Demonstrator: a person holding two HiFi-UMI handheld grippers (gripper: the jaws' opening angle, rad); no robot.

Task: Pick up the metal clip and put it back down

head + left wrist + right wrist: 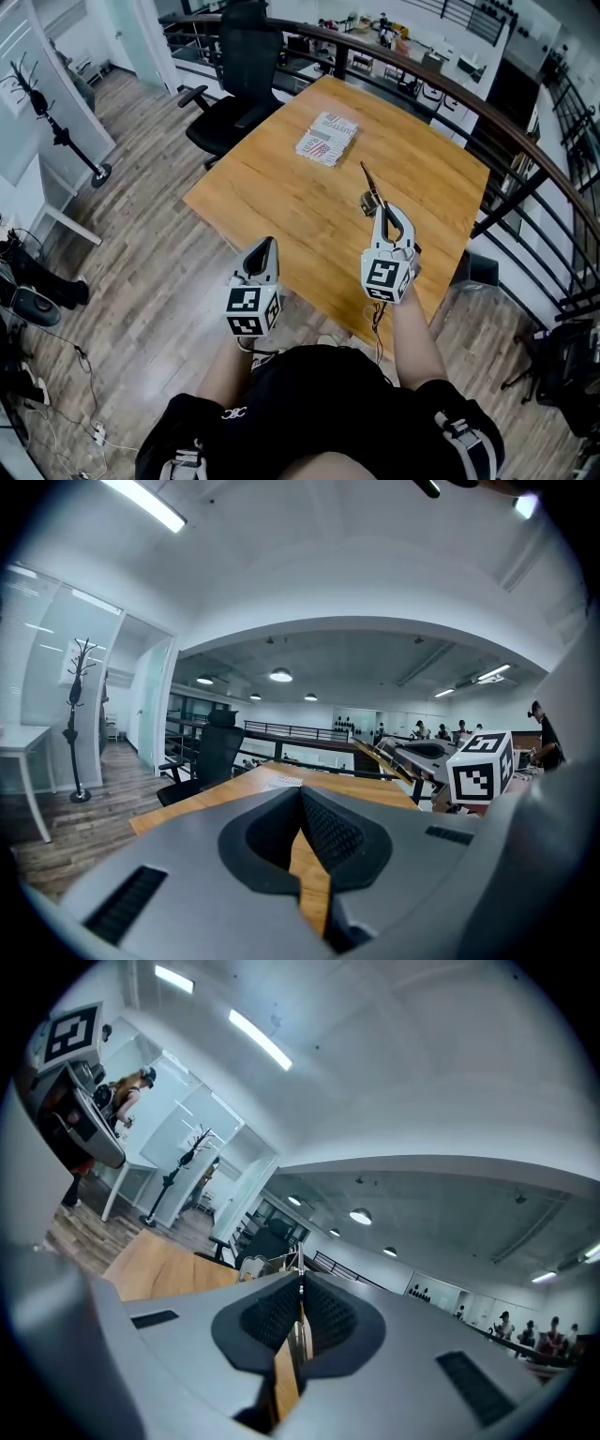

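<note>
Hanging low on the left, the left gripper (266, 244) is sitting just off the near table edge, its jaws pressed together on nothing, taking no part. Moving across, the right gripper (377, 208) is clamping tight on the metal clip (367, 191), the thin metal caught between its pads and one wire arm poking up past the tips. The clip is looking lifted clear of the wood, over the right part of the table (281, 197), so the pick-up half seems done. The put-down is what's coming: that is calling for a gentle lowering until the clip rests on the top, then parting the jaws and backing away without dragging it.

The surface is a bare wooden tabletop, with only a printed booklet (326, 138) lying toward its far end, well apart from the clip. Around it, a coat stand (56, 131) is standing at far left on the plank floor (150, 272), a black office chair (234, 94) is tucked at the far-left side, and a dark curved railing (450, 89) is sweeping round on the right
</note>
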